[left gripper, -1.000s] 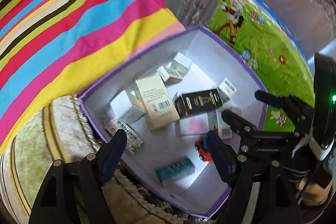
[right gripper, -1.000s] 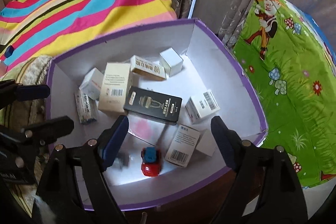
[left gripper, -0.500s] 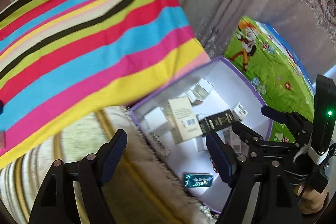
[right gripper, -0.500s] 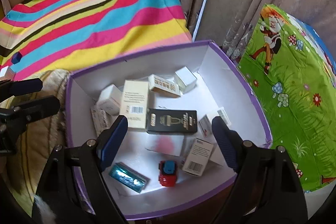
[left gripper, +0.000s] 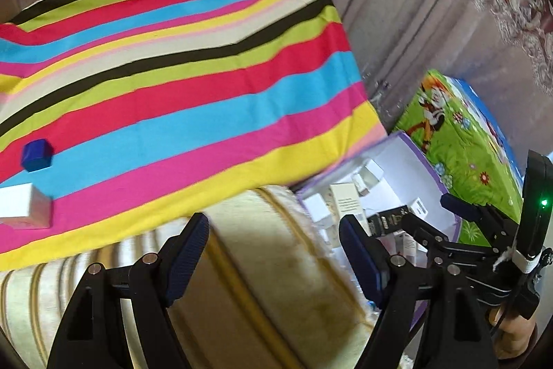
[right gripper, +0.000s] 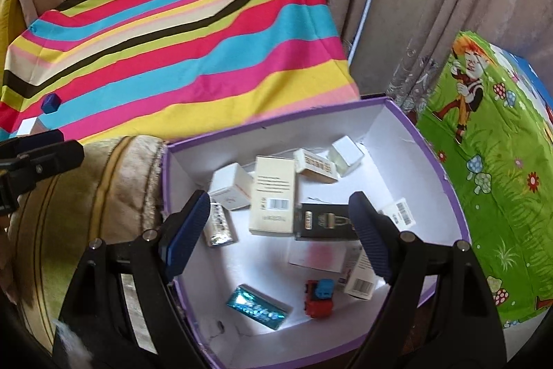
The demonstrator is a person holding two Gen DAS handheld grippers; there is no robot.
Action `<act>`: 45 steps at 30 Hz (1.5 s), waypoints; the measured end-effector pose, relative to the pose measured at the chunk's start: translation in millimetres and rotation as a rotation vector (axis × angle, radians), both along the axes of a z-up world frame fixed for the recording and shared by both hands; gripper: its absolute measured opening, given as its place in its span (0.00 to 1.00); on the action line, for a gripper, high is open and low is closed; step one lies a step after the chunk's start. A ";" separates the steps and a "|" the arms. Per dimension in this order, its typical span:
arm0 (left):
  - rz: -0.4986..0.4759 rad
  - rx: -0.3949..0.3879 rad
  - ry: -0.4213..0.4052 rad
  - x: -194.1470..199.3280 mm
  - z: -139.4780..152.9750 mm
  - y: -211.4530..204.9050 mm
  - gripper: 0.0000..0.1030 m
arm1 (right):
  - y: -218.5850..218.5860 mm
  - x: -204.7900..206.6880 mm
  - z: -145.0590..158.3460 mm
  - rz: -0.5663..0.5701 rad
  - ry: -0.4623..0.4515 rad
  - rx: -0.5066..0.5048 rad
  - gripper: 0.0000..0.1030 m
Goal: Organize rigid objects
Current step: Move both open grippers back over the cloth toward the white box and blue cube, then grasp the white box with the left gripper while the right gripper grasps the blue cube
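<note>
With both the left gripper point(left gripper: 273, 242) and the right gripper point(right gripper: 278, 230) held empty, fingers apart, the blue cube point(left gripper: 36, 155) and white box point(left gripper: 24, 205) left on the striped cloth point(left gripper: 179, 82), well apart from the purple box point(right gripper: 459, 223), may be nudged off if approached carelessly.

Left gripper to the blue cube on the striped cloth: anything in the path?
Nothing visible. The left gripper, jaws open and empty, hangs over the beige cushion. Between it and the blue cube lies only bare striped cloth. A white box sits just below the cube, beside the line.
</note>
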State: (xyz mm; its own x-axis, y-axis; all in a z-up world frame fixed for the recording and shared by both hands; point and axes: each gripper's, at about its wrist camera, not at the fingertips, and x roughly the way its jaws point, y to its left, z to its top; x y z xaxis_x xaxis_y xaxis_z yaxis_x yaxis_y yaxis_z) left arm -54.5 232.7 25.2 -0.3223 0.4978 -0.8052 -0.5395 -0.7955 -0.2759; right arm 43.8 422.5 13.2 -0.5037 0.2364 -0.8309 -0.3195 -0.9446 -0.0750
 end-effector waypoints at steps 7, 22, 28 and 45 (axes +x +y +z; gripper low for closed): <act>0.068 0.019 -0.008 -10.4 0.1 -40.7 0.76 | -27.0 -11.8 5.8 0.052 0.009 0.001 0.82; 0.194 0.038 -0.010 -17.9 -0.9 -121.3 0.76 | -75.3 -34.7 11.6 0.140 0.015 0.007 0.82; 0.253 0.030 -0.022 -24.7 -6.2 -153.9 0.78 | -91.0 -44.9 11.5 0.170 0.016 -0.003 0.82; 0.373 -0.080 -0.049 -70.6 -19.5 -213.0 0.82 | -142.3 -76.4 1.8 0.324 -0.010 -0.044 0.83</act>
